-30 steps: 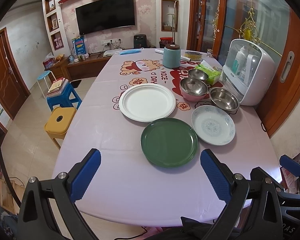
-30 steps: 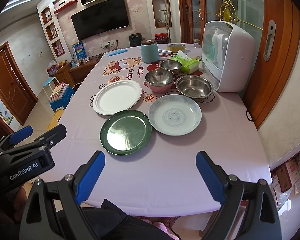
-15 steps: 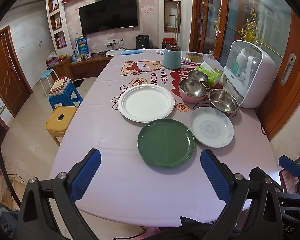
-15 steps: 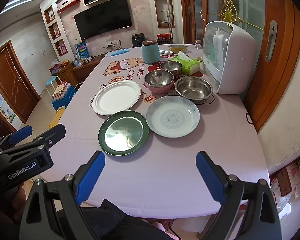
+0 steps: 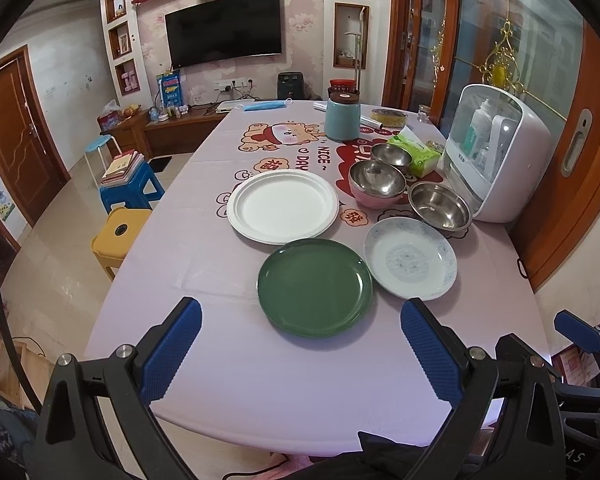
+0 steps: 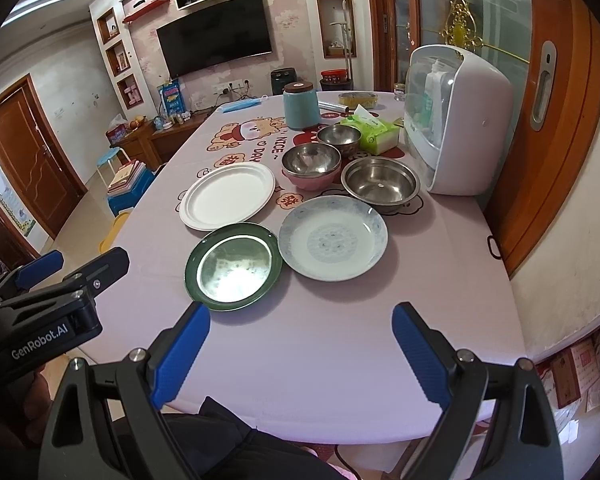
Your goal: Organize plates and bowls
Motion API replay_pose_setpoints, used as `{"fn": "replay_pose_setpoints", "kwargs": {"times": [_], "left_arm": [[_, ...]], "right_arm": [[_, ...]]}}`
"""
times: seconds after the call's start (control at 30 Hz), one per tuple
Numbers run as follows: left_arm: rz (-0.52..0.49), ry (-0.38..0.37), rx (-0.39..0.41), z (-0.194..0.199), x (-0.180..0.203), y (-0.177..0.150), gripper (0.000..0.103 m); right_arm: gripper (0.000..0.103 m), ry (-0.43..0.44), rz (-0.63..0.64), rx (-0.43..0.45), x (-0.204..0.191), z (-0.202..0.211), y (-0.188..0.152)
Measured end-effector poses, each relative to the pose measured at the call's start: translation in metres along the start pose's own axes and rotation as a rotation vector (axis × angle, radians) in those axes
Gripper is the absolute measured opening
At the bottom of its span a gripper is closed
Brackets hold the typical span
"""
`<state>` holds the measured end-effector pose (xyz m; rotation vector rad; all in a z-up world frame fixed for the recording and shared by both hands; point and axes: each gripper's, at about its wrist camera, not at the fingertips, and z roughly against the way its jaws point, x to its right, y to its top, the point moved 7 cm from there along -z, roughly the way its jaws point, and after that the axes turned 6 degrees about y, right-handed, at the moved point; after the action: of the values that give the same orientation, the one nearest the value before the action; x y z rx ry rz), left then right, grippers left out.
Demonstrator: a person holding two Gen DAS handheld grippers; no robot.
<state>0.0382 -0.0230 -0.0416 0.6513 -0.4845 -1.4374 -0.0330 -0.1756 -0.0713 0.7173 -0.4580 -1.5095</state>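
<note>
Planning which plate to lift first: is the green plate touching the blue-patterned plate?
Cannot tell. In both wrist views the green plate and blue-patterned plate rims meet with no plain gap.

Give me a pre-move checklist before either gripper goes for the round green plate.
1. Left gripper jaws spread wide, nothing held: ok.
2. Right gripper jaws spread wide, nothing held: ok.
3. Round green plate bare, nothing stacked on it: ok.
4. Gap between it and the pale blue patterned plate: cannot tell, rims very close.
5. Round white plate bare, ready as a stack base: ok.
6. Three steel bowls, nearest, sit apart from the plates: ok.
</note>
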Motion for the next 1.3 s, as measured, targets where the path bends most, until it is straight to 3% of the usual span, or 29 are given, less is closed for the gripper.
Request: {"fn": "replay_pose_setpoints", "kwargs": {"times": [0.67, 0.97, 1.3], "left_arm": [[0.056, 0.013, -0.046, -0.006, 0.011, -0.008, 0.099], [0.052, 0.022, -0.074, -0.035, -0.005, 0.013, 0.099], [0.025, 0.040, -0.165, -0.087, -0.038, 0.045, 0.099]], "right_arm": [[0.093, 0.056, 0.021, -0.042, 0.023, -0.018, 0.009], [0.093, 0.081, 0.012, -0.038, 0.013, -0.039, 0.028], [0.093, 0.157, 0.000, -0.037, -0.015, -0.076, 0.069]]}}
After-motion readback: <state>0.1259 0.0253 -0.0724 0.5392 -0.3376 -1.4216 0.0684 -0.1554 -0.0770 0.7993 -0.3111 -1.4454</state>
